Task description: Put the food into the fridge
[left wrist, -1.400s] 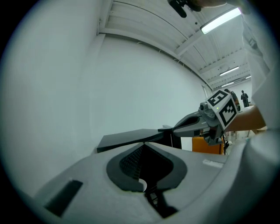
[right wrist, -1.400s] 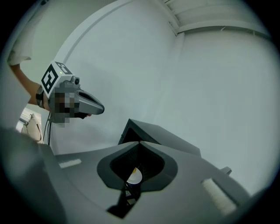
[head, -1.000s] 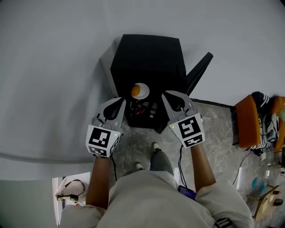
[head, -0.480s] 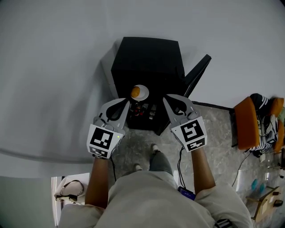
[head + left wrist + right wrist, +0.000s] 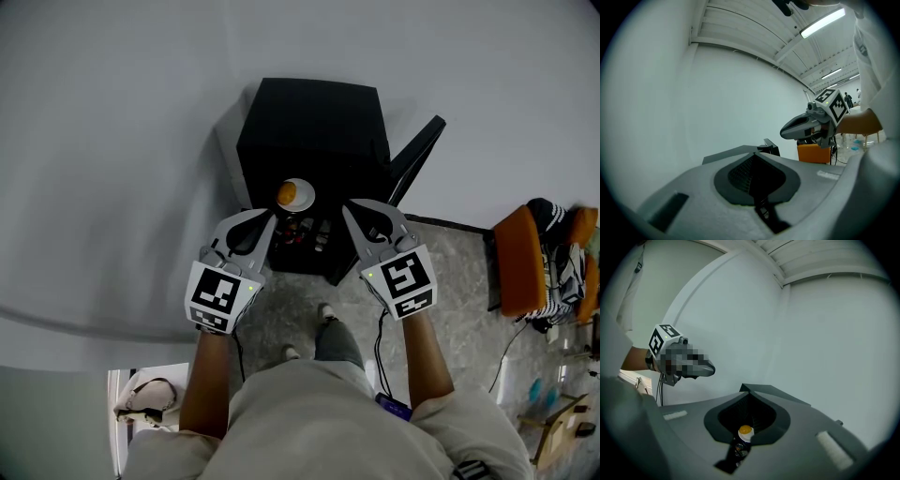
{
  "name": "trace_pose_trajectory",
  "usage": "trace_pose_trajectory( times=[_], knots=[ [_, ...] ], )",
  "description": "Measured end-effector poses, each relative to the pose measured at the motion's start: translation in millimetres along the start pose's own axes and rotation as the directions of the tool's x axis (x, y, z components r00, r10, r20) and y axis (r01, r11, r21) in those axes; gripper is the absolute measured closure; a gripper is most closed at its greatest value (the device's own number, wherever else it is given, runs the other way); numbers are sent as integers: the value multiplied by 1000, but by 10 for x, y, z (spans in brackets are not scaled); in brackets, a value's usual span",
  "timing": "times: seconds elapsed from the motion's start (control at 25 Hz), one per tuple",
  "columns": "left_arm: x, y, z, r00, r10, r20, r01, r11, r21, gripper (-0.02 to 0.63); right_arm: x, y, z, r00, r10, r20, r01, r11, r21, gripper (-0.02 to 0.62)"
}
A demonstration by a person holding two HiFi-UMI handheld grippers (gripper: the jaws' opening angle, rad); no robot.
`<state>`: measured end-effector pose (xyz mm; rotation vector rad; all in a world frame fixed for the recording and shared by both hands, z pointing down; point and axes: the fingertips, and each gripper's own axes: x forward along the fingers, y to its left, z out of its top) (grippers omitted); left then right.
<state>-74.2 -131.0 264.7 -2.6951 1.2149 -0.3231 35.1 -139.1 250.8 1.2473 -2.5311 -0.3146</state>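
Wall (image 5: 112,141) behind black fridge (image 5: 314,131), orange chair (image 5: 518,258) aside; left gripper (image 5: 268,217), right gripper (image 5: 348,208) closed, empty.

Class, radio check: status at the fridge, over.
Left hand-held gripper, right hand-held gripper: shut, empty. Orange food on white dish at black fridge top front. Fridge door open; nothing in the way.

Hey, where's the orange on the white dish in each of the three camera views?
Head view: the orange is at centre, at the fridge's front edge.
Left gripper view: not in it.
Right gripper view: low centre, seen between the jaws.
Shared landmark: the black fridge, which shows in all three.
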Motion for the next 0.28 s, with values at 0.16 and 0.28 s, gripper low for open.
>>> trace_pose_trajectory(
  times=[0.16, 0.28],
  knots=[
    [-17, -33, 11, 1000, -11, 1, 11, 1000, 1, 601, -21, 16, -1, 1000, 1, -1, -1, 1000, -2, 591],
    [-24, -35, 15, 1000, -14, -6, 14, 1000, 2, 601, -27, 16, 12, 1000, 3, -3, -3, 1000, -5, 591]
  ],
)
